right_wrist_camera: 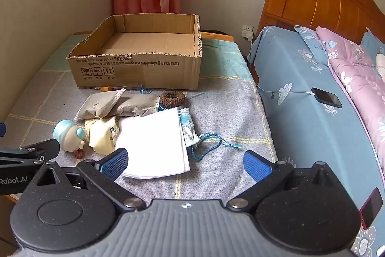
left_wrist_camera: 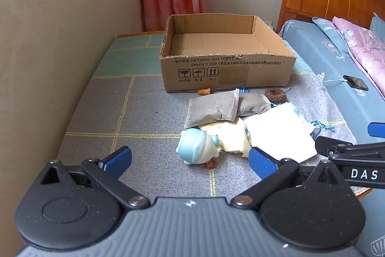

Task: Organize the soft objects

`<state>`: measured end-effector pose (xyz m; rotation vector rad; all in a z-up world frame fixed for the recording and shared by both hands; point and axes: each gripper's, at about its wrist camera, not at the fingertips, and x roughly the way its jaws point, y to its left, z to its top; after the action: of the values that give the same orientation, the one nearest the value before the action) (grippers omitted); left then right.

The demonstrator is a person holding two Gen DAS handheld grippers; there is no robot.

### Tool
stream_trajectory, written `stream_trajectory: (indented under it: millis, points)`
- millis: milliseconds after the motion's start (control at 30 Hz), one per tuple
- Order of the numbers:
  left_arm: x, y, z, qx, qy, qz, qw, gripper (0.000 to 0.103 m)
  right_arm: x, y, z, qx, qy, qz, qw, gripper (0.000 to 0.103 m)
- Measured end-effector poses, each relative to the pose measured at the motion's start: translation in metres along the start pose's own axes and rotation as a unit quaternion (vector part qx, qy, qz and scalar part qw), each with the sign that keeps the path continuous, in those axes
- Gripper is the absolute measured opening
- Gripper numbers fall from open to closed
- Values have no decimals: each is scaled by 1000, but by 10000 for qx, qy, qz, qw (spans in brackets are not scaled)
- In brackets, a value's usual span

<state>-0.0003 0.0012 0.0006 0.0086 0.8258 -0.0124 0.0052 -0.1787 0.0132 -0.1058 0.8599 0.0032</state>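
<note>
1. Left gripper (left_wrist_camera: 190, 161) is hovering above the grey checked blanket (left_wrist_camera: 149, 117), jaws spread wide, nothing btwn them; blue pads (left_wrist_camera: 118, 159) are touching nothing.
2. Right gripper (right_wrist_camera: 185, 164) is hanging w/ jaws likewise fully apart & empty, its left pad sitting in front of the white cloth (right_wrist_camera: 154, 146) from the right wrist view; contact can't be told.
3. Soft objs are lying in a loose pile on the blanket, just in front of the cardboard box (left_wrist_camera: 226, 74): two grey sachets (left_wrist_camera: 211, 110) overlapping each other, a yellowish cloth (right_wrist_camera: 103, 134) under them, the white cloth lying over that, a patterned drawstring pouch (right_wrist_camera: 190, 129) peeking out at the white cloth's right edge w/ teal cord (right_wrist_camera: 211, 141) trailing off.
4. Brown knitted ring (right_wrist_camera: 172, 98) is sitting btwn pile & box, near the sachets.
5. Pale blue capped toy figure (left_wrist_camera: 197, 146) is lying on its side at the pile's left edge, touching the yellowish cloth.
6. Box is standing open, inside looking bare.
7. Phone (right_wrist_camera: 326, 97) is resting on the bed (right_wrist_camera: 300, 112) to the right, cable attached.
</note>
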Motion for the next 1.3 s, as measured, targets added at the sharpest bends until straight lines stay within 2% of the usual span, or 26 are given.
stream_trajectory:
  millis: [1300]
  points:
    - [-1, -1, 5, 38, 15, 0, 10000, 103, 0, 0, 2, -14, -40, 20, 10000, 103]
